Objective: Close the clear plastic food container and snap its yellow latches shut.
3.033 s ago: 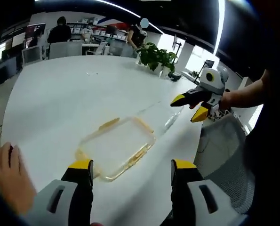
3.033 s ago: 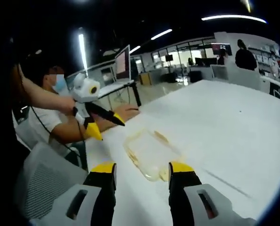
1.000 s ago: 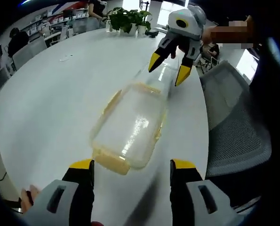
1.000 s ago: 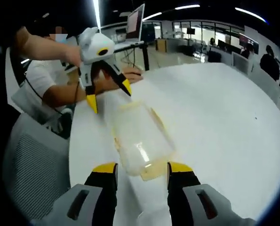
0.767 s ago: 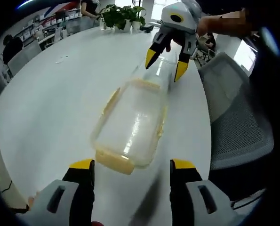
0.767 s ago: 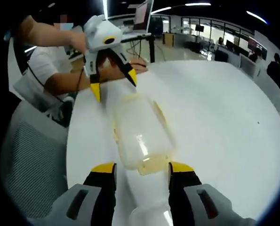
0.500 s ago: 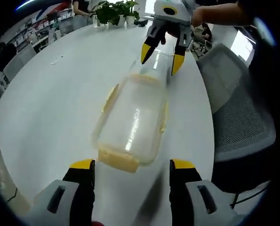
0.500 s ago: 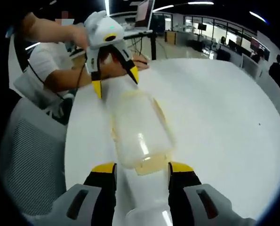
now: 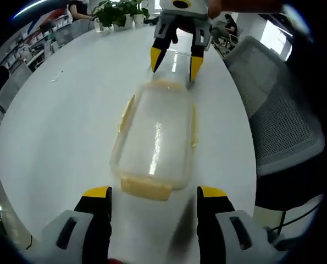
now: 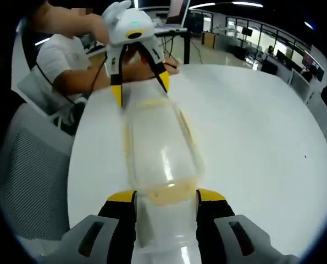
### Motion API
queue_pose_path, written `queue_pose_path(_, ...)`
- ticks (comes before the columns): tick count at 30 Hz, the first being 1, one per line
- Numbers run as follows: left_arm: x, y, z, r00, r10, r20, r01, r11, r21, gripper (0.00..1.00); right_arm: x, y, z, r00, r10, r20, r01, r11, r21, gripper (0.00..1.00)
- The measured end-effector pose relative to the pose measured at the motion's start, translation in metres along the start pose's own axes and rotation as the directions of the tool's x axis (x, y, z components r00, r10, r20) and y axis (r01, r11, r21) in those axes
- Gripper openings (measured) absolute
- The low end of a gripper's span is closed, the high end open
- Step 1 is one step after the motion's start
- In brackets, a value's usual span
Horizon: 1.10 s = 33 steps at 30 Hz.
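You held both claws at opposite short ends of the clear plastic food container [image 9: 155,137], which lay lengthwise on the white tabletop [image 9: 70,110] close to its edge beside a grey mesh chair [image 9: 281,121]. In the left gripper view your left claw [image 9: 154,193] was spread, its yellow-tipped jaws standing either side of the container's near end, just short of the yellow latch [image 9: 145,188] there. Narrow yellow latches ran along both long sides as well. At the far end your right claw [image 9: 174,59] hung over the container with its jaws apart, tips pointing down towards the tabletop; whether they touched the container could not be told.

In the right gripper view the container [image 10: 160,157] stretched away from your right claw [image 10: 166,195], whose jaws were spread around the near end with the yellow latch [image 10: 166,194] between them. Your left claw [image 10: 140,87] stood open at the far end. A seated person's arm [image 10: 97,77] rested near the tabletop's far edge. Potted plants [image 9: 116,11] stood at the far side of the tabletop.
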<state>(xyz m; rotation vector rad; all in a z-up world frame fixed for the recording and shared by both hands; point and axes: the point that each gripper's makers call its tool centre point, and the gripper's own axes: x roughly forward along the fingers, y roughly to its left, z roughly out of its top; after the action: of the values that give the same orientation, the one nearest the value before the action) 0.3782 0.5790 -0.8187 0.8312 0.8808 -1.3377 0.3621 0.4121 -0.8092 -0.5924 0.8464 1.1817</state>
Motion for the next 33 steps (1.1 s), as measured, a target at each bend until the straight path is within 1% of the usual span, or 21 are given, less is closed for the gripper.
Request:
queue_pose_path(3,0.001,0.0,0.0,1.0,-0.005,-0.008,0.005,1.0,0.021,0.62,0.0,0.001,0.001,1.0,0.009,-0.01,-0.009,1.0,-0.016,0.42)
queue_pose_path(8,0.004,0.002,-0.001,1.0,-0.009,-0.016,0.01,0.999,0.041,0.61,0.004,0.002,-0.005,0.998,0.017,-0.064,-0.022,0.996,-0.083,0.42)
queue_pose_path(11,0.004,0.001,-0.003,0.999,-0.018,-0.03,0.019,0.998,0.055,0.59,0.008,0.001,-0.006,0.997,0.016,-0.08,-0.024,0.993,-0.112,0.43)
queue_pose_path(17,0.007,0.001,-0.008,0.998,-0.028,-0.054,0.032,0.997,0.076,0.59,0.012,0.0,-0.004,0.995,0.02,-0.093,-0.032,0.991,-0.127,0.42)
queue_pose_path(19,0.007,0.001,-0.008,0.998,-0.03,-0.054,0.035,0.996,0.08,0.59,0.013,-0.001,-0.003,0.995,0.019,-0.1,-0.033,0.99,-0.136,0.42)
queue_pose_path(23,0.009,0.0,-0.007,0.998,-0.038,-0.058,0.044,0.994,0.097,0.59,0.016,-0.001,-0.005,0.991,0.016,-0.131,-0.038,0.985,-0.171,0.42)
queue_pose_path(24,0.01,0.001,-0.006,0.997,-0.039,-0.063,0.046,0.993,0.11,0.58,0.017,-0.001,-0.007,0.99,0.016,-0.141,-0.042,0.982,-0.184,0.42)
queue_pose_path(26,0.012,0.001,-0.005,0.996,-0.038,-0.078,0.048,0.991,0.129,0.58,0.018,-0.001,-0.009,0.988,0.018,-0.151,-0.045,0.982,-0.184,0.42)
queue_pose_path(27,0.013,0.001,-0.005,0.995,-0.036,-0.091,0.05,0.986,0.159,0.58,0.019,-0.001,-0.01,0.988,0.019,-0.152,-0.047,0.982,-0.184,0.42)
queue_pose_path(28,0.015,0.001,-0.005,0.994,-0.041,-0.098,0.057,0.984,0.167,0.58,0.019,-0.001,-0.01,0.988,0.022,-0.151,-0.049,0.982,-0.183,0.42)
queue_pose_path(29,0.015,0.0,-0.011,0.989,-0.047,-0.139,0.073,0.98,0.187,0.56,0.02,-0.001,-0.01,0.988,0.023,-0.152,-0.051,0.982,-0.182,0.42)
queue_pose_path(30,0.017,0.001,-0.01,0.99,-0.045,-0.136,0.07,0.979,0.19,0.55,0.02,-0.001,-0.011,0.988,0.024,-0.155,-0.053,0.982,-0.183,0.42)
queue_pose_path(31,0.018,0.0,-0.009,0.989,-0.062,-0.138,0.087,0.979,0.182,0.53,0.021,-0.001,-0.011,0.987,0.023,-0.16,-0.054,0.98,-0.19,0.42)
queue_pose_path(32,0.018,0.002,-0.006,0.992,-0.054,-0.118,0.073,0.984,0.164,0.52,0.021,-0.001,-0.011,0.987,0.023,-0.162,-0.054,0.98,-0.191,0.42)
queue_pose_path(33,0.017,0.002,-0.004,0.992,-0.059,-0.115,0.077,0.984,0.16,0.51,0.021,-0.001,-0.011,0.986,0.023,-0.164,-0.055,0.98,-0.191,0.42)
